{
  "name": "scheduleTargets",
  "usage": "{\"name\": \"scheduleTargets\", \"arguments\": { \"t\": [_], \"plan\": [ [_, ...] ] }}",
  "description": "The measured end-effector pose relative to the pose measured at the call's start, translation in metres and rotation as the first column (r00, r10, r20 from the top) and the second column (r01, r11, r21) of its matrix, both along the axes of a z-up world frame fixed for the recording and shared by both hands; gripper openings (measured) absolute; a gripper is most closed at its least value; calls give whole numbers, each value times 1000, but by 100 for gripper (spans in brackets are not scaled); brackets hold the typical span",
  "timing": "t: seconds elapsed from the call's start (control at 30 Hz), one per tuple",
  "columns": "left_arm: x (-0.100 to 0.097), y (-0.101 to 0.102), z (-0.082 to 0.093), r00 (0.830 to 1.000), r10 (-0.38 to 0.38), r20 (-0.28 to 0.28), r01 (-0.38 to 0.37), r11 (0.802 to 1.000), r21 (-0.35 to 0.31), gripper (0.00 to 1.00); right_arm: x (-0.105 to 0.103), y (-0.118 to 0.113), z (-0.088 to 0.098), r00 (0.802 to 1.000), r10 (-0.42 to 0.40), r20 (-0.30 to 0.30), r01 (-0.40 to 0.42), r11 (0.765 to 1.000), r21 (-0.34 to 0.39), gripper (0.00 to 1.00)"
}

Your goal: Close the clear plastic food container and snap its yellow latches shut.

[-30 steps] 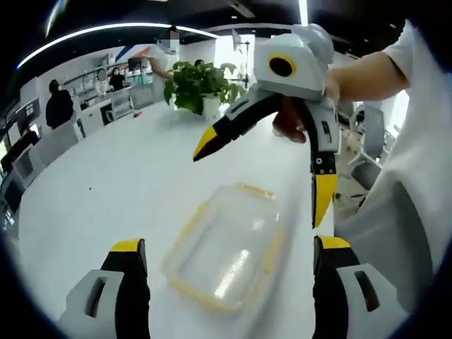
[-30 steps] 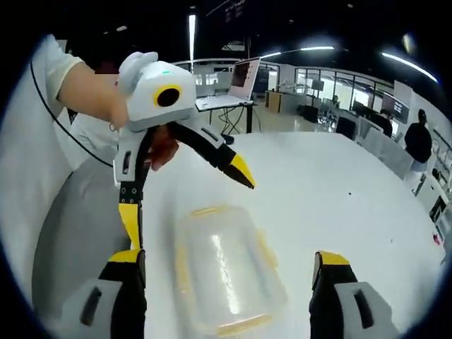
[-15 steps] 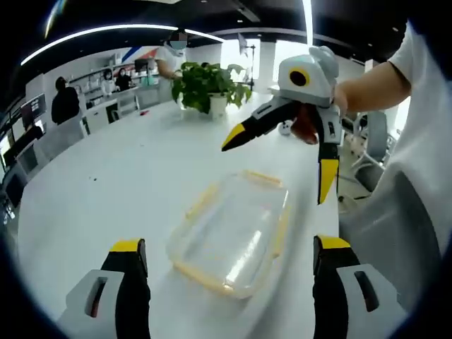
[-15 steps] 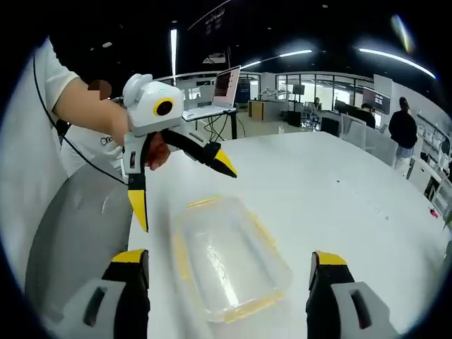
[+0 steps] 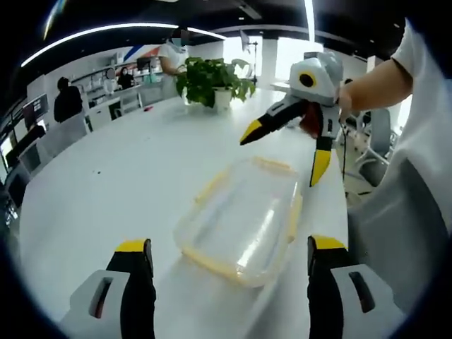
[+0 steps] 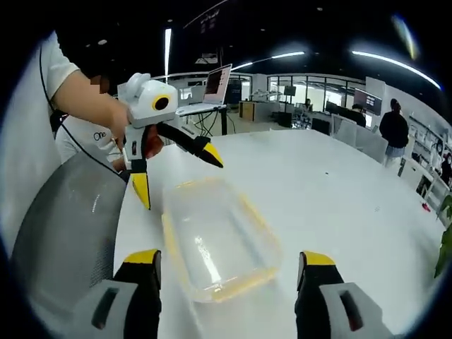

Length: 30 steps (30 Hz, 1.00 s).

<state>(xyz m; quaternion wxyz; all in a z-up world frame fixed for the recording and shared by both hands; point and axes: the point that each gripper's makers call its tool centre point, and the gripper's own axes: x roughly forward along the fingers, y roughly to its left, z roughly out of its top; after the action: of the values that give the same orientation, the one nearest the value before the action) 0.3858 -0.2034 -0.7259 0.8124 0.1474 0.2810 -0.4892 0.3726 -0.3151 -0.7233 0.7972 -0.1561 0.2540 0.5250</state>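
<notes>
A clear plastic container (image 5: 240,219) with yellow latches along its edges lies flat on the white table (image 5: 113,176). My left gripper (image 5: 229,247) is open, its jaws standing wide on either side of the container's near end and above it. My right gripper (image 5: 284,151) hovers open past the container's far end, held by a hand. In the right gripper view the container (image 6: 215,236) lies between the wide jaws of the right gripper (image 6: 227,258), and the left gripper (image 6: 176,175) hangs open above its far left corner. Neither gripper touches it. I cannot tell how the latches stand.
A potted plant (image 5: 212,78) stands at the table's far end. A grey mesh chair (image 6: 63,233) sits against the table edge beside the container. A laptop (image 6: 215,85) rests on a desk behind. People stand in the background.
Both grippers have drawn back and apart, so the opposite gripper looks smaller and farther in each view. The container lies where it was.
</notes>
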Motion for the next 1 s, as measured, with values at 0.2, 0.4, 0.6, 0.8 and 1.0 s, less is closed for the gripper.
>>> {"name": "scheduleTargets", "arguments": {
  "t": [0.2,0.4,0.6,0.8,1.0],
  "plan": [
    [4,1,-1,1000,16,11,-16,1000,-7,87,-4,0,-6,1000,18,-2,-18,999,-27,76],
    [0,0,-7,1000,-7,12,7,1000,13,86,-5,2,-9,1000,29,-1,-29,999,-32,75],
    [2,2,-16,1000,-10,8,10,999,46,80,-2,2,-14,1000,21,-10,-22,998,-52,75],
    [2,-4,-14,999,-28,20,27,999,38,79,0,2,-14,1000,25,-3,-25,998,-55,73],
    [2,-6,-17,1000,-26,16,25,999,42,79,0,3,-17,1000,22,-8,-22,998,-59,73]
  ]
}}
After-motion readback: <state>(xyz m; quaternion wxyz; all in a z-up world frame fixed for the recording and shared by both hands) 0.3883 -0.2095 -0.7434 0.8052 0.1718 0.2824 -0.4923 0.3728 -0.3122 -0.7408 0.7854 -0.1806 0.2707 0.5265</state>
